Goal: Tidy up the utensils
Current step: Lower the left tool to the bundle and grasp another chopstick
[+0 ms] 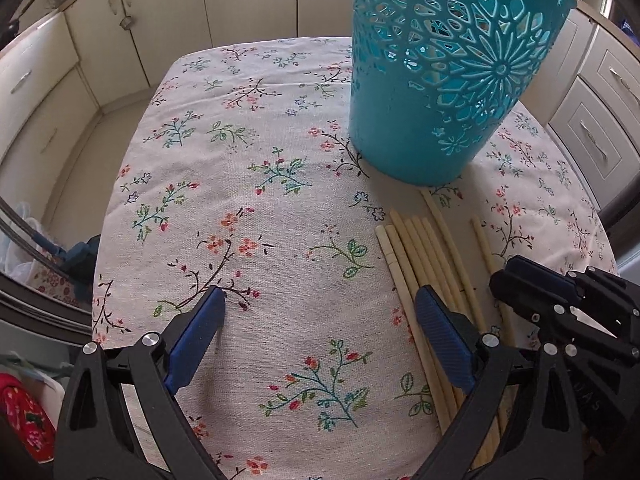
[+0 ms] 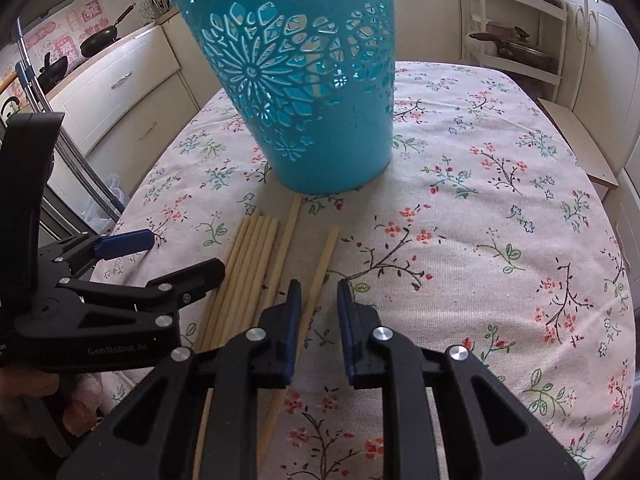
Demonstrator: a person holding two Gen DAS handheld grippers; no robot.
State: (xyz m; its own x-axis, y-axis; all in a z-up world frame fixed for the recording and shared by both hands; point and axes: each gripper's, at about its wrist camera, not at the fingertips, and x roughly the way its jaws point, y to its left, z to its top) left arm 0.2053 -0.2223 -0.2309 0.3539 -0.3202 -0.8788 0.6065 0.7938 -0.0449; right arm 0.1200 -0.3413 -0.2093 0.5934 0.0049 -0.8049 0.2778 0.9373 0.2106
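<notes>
My left tongs [image 1: 320, 312] gape wide, empty; right tongs [image 2: 318, 300] narrow, empty. Chopsticks [image 1: 420, 256] lie on the bench just right of my left tongs, teal holder [image 1: 432, 80] beyond. Light, stiff, likely slippery; I'd pinch mid-shaft. Only the right view shows one stick under its left finger [image 2: 294, 300].

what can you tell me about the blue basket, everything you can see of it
The blue basket is a turquoise, plastic-looking tapered bin, wider at the rim than at the base. Its upper wall is pierced with flower-shaped cutouts; the lower band is solid. It stands upright on the floral tablecloth, just beyond the tips of the chopsticks. Neither gripper touches it. Its inside is not visible.
</notes>
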